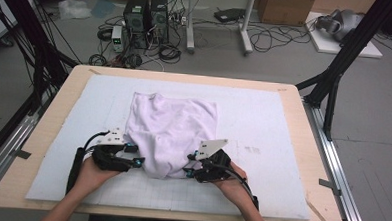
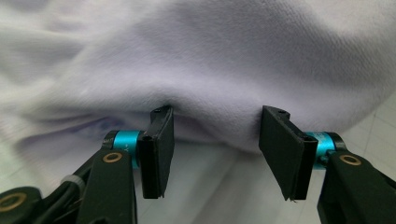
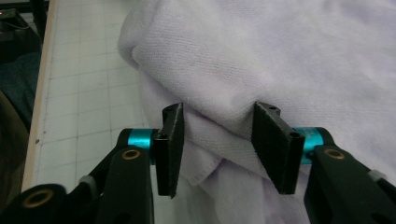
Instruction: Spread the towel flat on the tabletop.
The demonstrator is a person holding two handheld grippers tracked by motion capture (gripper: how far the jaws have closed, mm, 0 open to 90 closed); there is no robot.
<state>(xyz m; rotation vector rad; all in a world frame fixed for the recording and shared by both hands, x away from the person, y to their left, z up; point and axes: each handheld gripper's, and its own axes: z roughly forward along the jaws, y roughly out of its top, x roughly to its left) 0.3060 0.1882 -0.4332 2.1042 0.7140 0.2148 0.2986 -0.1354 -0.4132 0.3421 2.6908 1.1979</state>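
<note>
A white towel (image 1: 173, 129) lies rumpled on the white gridded mat (image 1: 268, 118), its near end bunched into a thick fold. My left gripper (image 1: 134, 155) sits at the fold's near left corner. In the left gripper view the towel (image 2: 210, 70) bulges just past the tips of my left gripper (image 2: 215, 151), whose jaws stand apart with nothing pinched. My right gripper (image 1: 191, 164) is at the near right corner. In the right gripper view my right gripper (image 3: 217, 149) has its jaws apart, with a loose fold of towel (image 3: 280, 56) lying between them, unpressed.
The mat covers a wooden table (image 1: 45, 129). Bare mat stretches right of the towel and along the near edge. Beyond the table, computer towers (image 1: 145, 15), cables and a cardboard box (image 1: 286, 7) sit on the floor. Black frame legs (image 1: 335, 76) stand at the right.
</note>
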